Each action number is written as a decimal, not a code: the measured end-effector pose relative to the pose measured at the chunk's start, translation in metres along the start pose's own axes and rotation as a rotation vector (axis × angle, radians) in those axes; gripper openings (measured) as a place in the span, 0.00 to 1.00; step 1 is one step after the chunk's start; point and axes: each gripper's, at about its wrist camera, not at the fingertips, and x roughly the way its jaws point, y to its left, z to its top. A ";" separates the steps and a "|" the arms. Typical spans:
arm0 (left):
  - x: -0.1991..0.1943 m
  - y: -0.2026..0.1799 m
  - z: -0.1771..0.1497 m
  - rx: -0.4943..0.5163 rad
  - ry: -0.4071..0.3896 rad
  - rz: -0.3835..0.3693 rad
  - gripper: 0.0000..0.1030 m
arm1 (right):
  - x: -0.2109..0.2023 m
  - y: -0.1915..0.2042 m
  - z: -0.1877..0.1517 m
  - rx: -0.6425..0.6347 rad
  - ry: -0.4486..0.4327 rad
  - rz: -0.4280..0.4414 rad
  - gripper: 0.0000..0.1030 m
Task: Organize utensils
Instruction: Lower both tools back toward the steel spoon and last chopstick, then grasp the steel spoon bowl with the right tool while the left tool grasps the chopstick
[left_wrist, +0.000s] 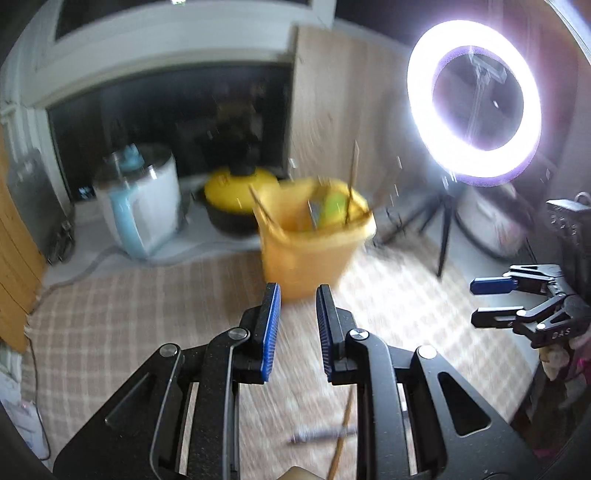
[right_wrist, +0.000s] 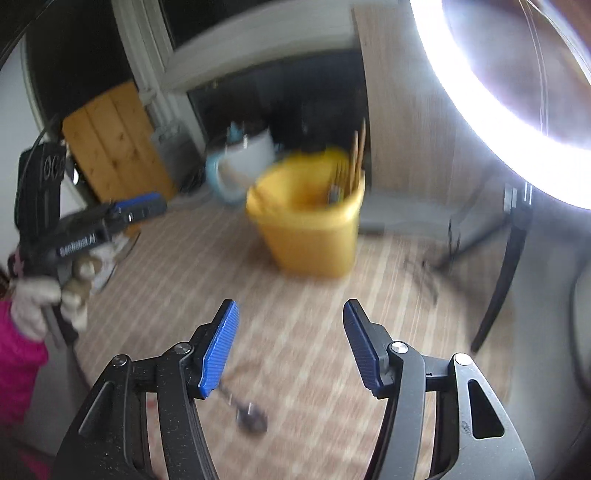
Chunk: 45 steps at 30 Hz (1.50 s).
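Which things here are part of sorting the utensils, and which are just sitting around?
Part of the job:
- yellow plastic bucket holding upright utensils
- blurred dark metal spoon lying on the checked table mat
- thin wooden stick on the mat
- left claw and right claw, both open and empty

Just lying about:
- bright ring light
- white and blue jug

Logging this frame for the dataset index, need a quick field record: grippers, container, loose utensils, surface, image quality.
left gripper: open, narrow gap, nothing held
right gripper: open wide, nothing held
container: yellow bucket, upright on the mat, beyond both grippers
bucket contents: several upright sticks and utensils, types too blurred to name
loose utensils: metal spoon on the mat near the right gripper; wooden stick crossing a dark utensil
surface: checked mat
lighting: ring light on a tripod
image quality: motion blur in both views
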 end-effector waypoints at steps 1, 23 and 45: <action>0.006 -0.001 -0.008 0.012 0.039 -0.012 0.18 | 0.007 -0.003 -0.014 0.031 0.053 0.015 0.56; 0.094 -0.004 -0.087 -0.053 0.443 -0.228 0.18 | 0.082 0.000 -0.125 0.510 0.320 0.246 0.35; 0.102 -0.009 -0.086 -0.020 0.460 -0.241 0.18 | 0.114 -0.026 -0.102 0.591 0.347 0.150 0.04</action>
